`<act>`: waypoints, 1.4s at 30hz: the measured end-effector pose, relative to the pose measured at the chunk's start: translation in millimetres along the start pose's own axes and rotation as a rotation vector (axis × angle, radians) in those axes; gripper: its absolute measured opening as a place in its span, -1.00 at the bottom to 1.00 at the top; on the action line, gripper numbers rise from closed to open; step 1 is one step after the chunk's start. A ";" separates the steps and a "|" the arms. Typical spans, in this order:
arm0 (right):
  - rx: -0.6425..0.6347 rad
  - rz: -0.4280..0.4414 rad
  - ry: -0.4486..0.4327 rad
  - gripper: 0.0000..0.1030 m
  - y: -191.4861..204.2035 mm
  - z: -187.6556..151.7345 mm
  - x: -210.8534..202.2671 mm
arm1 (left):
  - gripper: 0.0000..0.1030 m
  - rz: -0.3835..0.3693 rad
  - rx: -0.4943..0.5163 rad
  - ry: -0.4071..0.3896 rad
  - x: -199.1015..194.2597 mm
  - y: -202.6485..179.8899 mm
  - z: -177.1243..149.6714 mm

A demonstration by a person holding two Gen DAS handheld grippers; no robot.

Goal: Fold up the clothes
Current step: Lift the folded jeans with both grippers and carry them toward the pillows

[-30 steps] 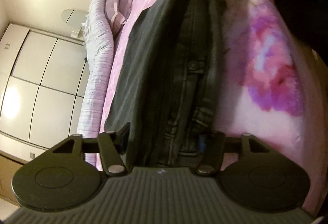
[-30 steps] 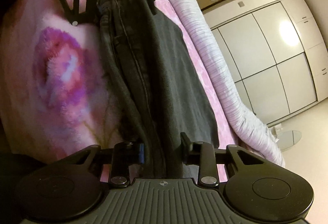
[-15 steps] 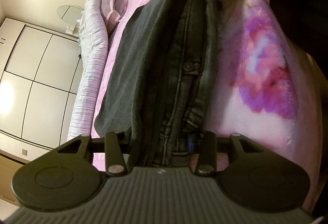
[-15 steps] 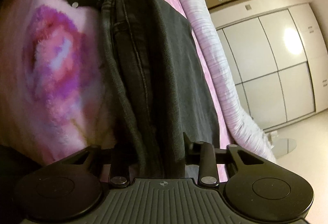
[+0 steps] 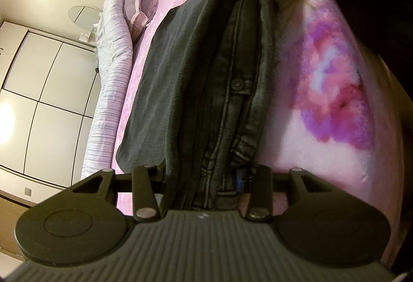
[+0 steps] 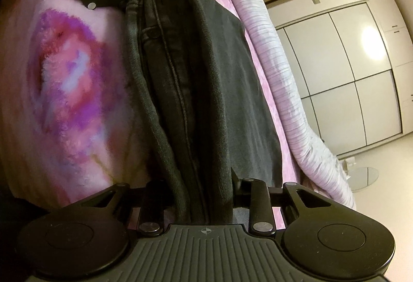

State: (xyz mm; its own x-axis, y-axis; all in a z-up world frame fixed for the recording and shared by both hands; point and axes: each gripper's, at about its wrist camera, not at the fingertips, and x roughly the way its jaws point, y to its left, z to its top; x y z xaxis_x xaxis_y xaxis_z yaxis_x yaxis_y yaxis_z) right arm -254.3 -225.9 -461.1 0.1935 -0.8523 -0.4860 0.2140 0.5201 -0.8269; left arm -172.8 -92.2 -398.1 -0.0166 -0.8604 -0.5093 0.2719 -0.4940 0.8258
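Dark jeans stretched between two grippers over a pink bed

The left gripper clamps one bunched end of the waistband, the right gripper the other — each showing at the top of the opposite view. The denim (button facing up) hangs in folds, its lower layer lying on the floral blanket beside a striped duvet.
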 end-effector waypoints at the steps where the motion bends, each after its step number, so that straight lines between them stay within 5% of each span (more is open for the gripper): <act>1: 0.000 0.001 -0.001 -0.44 0.2 -0.8 -0.4 | -0.26 0.000 0.001 0.002 -1.3 -1.0 -0.4; 16: 0.032 0.032 -0.021 -0.45 4.3 -6.3 3.7 | -0.29 -0.011 0.016 0.022 -6.8 -0.9 -1.4; 23: 0.121 0.108 -0.123 -0.51 -20.2 -20.8 -2.9 | -0.29 -0.140 -0.011 -0.008 -10.6 24.4 -7.4; 29: 0.240 0.210 -0.182 -0.53 -53.1 -28.7 -6.4 | -0.29 -0.252 0.098 -0.057 -18.2 51.0 -9.9; 35: 0.229 0.366 -0.132 -0.58 -123.8 -9.4 -8.1 | -0.36 -0.374 0.060 -0.007 -21.8 108.2 9.8; 42: 0.172 0.458 -0.087 -0.61 -239.0 -2.9 -49.5 | -0.39 -0.452 0.002 0.076 -38.7 221.9 80.6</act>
State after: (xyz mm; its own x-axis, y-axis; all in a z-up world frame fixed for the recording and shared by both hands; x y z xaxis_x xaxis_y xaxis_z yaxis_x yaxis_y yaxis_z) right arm -317.8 -308.3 -240.3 0.3821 -0.5301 -0.7570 0.2417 0.8479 -0.4718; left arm -189.4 -178.5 -175.7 -0.0627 -0.5470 -0.8348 0.2518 -0.8181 0.5171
